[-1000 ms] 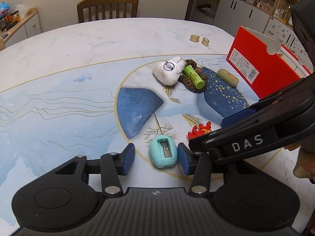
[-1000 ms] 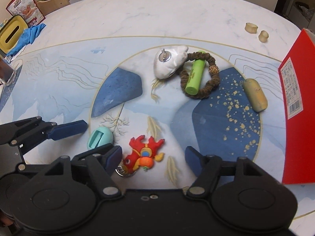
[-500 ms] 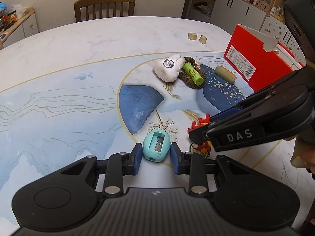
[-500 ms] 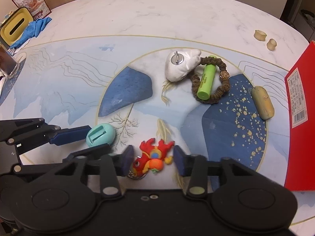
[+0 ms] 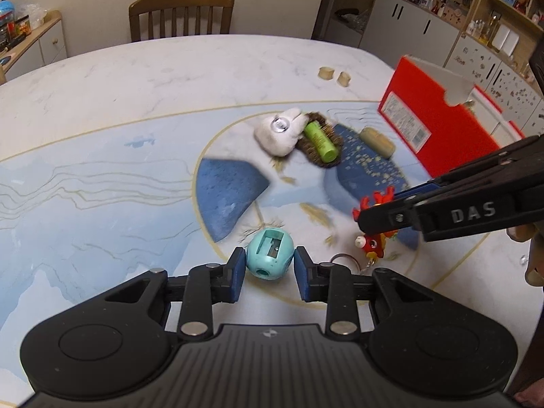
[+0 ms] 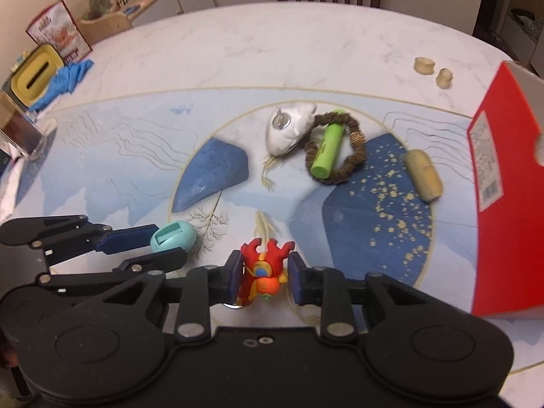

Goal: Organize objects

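Left wrist view: left gripper point(image 5: 270, 268) jaws pinch the teal egg-shaped plastic pencil sharpener point(image 5: 270, 254), near edge of the bench point(image 5: 136, 78).
Right wrist view: right gripper point(image 6: 264, 277) jaws pinch the red-and-orange rubbery creature keychain point(image 6: 261, 270); red cardboard box point(image 6: 503, 204) far right.

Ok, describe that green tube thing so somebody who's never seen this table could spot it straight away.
Start at the big red box on the right edge of the table, then look left past the tan cork-like cylinder. The green tube lies across a brown braided hair tie, beside a white pouch. It is the only bright lime thing there.
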The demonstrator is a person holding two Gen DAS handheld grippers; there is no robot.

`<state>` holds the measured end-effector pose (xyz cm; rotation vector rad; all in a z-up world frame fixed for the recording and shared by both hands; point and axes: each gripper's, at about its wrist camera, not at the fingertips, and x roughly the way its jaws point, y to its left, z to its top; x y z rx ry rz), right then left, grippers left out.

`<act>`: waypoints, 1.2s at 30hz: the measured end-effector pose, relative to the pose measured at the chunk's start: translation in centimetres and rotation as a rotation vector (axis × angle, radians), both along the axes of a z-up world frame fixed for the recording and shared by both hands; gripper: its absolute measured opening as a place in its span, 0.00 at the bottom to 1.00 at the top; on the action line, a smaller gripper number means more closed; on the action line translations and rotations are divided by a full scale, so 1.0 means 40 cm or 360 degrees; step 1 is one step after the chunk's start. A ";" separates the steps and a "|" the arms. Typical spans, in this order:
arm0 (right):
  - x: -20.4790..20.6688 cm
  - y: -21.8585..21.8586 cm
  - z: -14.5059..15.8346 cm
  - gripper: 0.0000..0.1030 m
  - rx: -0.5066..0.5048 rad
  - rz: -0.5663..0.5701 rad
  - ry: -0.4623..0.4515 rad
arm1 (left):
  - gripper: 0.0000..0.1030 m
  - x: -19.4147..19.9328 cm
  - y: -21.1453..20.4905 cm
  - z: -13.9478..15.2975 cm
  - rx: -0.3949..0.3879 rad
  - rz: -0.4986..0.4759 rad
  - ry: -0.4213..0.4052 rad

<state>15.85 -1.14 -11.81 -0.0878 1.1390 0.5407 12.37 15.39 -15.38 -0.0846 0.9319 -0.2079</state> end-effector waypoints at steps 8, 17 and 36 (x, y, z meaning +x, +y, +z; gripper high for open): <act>-0.013 -0.104 0.099 0.24 0.0131 -0.0037 -0.0052 | 0.29 0.000 -0.038 0.091 -0.0068 -0.0053 -0.0074; 0.020 -0.258 0.207 0.20 0.0184 -0.0084 -0.0181 | 0.29 0.030 -0.111 0.200 -0.0055 -0.0087 -0.0194; -0.029 -0.121 0.019 0.74 0.0113 0.0233 -0.0096 | 0.29 -0.024 -0.018 0.147 -0.0058 0.0154 -0.0110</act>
